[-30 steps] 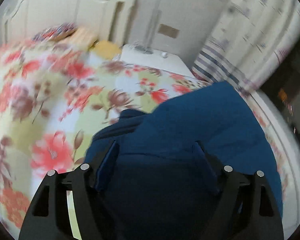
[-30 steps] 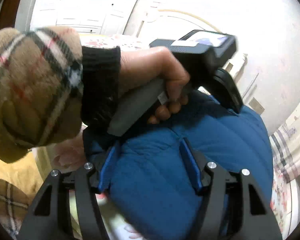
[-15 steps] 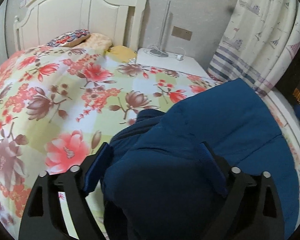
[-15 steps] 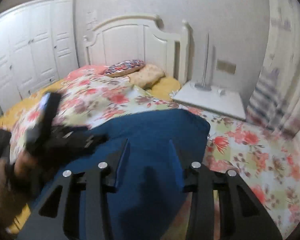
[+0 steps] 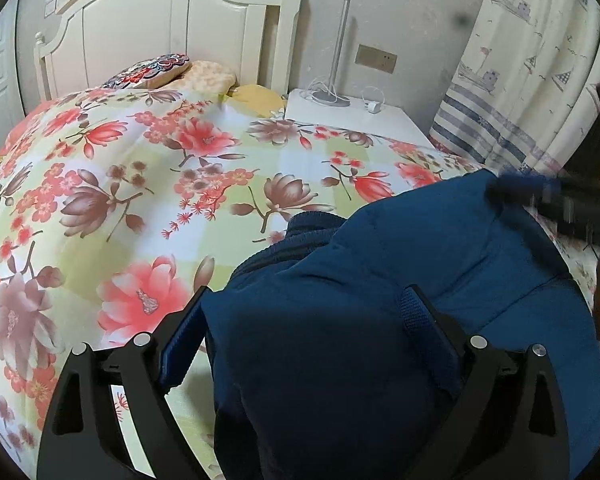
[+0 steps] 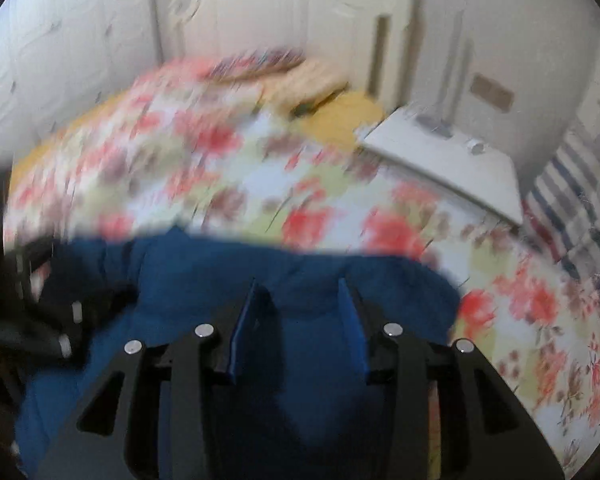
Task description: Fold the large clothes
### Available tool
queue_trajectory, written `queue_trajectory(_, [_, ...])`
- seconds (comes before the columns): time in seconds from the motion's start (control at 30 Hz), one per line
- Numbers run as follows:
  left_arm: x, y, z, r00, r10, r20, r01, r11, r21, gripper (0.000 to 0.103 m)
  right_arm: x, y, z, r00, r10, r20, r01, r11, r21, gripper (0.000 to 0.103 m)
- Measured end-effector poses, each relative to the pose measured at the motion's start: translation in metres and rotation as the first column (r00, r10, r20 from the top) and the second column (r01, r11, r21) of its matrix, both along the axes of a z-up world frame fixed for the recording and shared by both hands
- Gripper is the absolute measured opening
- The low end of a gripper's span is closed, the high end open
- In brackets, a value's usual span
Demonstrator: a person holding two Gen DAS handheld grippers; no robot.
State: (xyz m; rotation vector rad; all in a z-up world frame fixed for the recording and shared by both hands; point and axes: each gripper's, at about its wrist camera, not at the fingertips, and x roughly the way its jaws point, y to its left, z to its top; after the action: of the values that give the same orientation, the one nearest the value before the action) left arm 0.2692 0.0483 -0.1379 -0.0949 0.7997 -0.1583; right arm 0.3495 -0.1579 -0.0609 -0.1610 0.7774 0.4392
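A padded dark blue jacket [image 5: 400, 288] lies on the floral bedspread [image 5: 140, 200], bunched at the near right of the bed. My left gripper [image 5: 304, 320] is open, its blue-padded fingers [image 5: 180, 340] standing wide over the jacket's near edge. In the blurred right wrist view the same jacket [image 6: 220, 280] fills the lower half. My right gripper [image 6: 300, 320] is over it with jaws apart and jacket cloth between them. The right gripper also shows as a dark blur at the right edge of the left wrist view [image 5: 560, 200].
A white headboard [image 5: 160, 40] and pillows [image 5: 172, 74] stand at the bed's far end. A white nightstand [image 5: 356, 116] with a lamp pole and cables sits to its right. A patterned curtain [image 5: 520, 60] hangs at the right.
The right gripper has swung down closer over the jacket, its view now motion-blurred. The left gripper has shifted slightly; its jaws stay wide. The jacket lies much as before.
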Motion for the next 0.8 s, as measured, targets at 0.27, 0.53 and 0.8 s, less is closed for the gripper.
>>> queue_trajectory(0.27, [0.003, -0.001, -0.003, 1.0, 0.002, -0.01, -0.002, 1.0, 0.016, 0.096, 0.032, -0.001, -0.05, 0.996, -0.011, -0.086, 0.006, 0.999, -0.054, 0.044])
queue_trajectory(0.53, [0.004, 0.0, -0.003, 1.0, 0.003, -0.005, -0.003, 1.0, 0.019, 0.096, 0.022, 0.002, 0.002, 0.999, -0.026, -0.028, 0.027, 0.999, 0.021, 0.06])
queue_trajectory(0.8, [0.005, 0.0, -0.004, 1.0, 0.007, -0.018, -0.007, 1.0, 0.019, 0.096, 0.032, 0.047, -0.051, 0.995, 0.056, -0.083, -0.071, 0.977, -0.201, 0.077])
